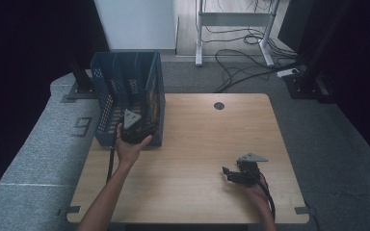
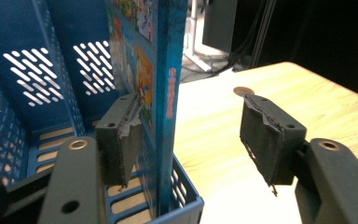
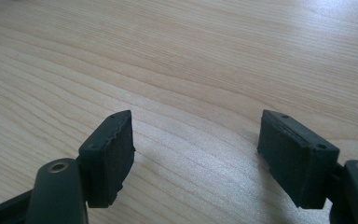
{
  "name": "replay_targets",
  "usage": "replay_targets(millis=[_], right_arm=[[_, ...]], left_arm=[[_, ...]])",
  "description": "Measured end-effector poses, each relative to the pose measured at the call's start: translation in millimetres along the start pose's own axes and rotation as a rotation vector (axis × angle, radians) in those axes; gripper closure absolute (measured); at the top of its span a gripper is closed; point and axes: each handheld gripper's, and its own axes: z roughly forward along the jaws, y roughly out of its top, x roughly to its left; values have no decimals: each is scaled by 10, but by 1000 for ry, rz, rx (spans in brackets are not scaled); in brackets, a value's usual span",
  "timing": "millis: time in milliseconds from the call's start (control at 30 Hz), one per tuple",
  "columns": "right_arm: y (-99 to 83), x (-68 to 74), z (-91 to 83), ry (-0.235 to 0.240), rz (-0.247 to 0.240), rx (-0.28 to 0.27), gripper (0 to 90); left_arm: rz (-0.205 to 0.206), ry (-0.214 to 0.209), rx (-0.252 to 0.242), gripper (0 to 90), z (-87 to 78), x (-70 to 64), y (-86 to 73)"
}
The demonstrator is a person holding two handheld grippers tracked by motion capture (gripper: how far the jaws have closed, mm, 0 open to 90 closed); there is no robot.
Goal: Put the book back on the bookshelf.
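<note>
Currently the left gripper [image 2: 191, 140] is released, jaws straddling the upright picture book [image 2: 161, 84] in the blue file rack [image 2: 32, 70]'s rightmost slot. Next: clench or withdraw cleanly. Right gripper [image 3: 196, 154], released, idles on the surface [image 1: 197, 139], well apart from the rack.

Left gripper [image 2: 193, 140]: black jaws, dark rubber pads [image 2: 121, 144] frayed at edges, brass-ringed pivot holes. Right gripper [image 3: 196, 158]: same build. Each carries a grey three-cornered plate [image 1: 252, 157] and a black cable [image 1: 111, 161]. Forearms bare, no sleeves.
</note>
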Motion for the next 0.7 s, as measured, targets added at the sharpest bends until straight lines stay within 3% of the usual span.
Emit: replay_targets(millis=[200, 367, 500, 700], right_arm=[[0, 5, 0, -2, -3, 2, 261], [0, 2, 0, -2, -1, 1, 261], [1, -2, 1, -2, 1, 0, 262], [2, -7, 1, 1, 3, 0, 263]], left_arm=[[-4, -42, -13, 401, -236, -48, -91], [-3, -85, 17, 401, -354, -88, -173], [-28, -134, 32, 398, -408, -118, -275], [48, -115, 66, 397, -465, -239, -470]])
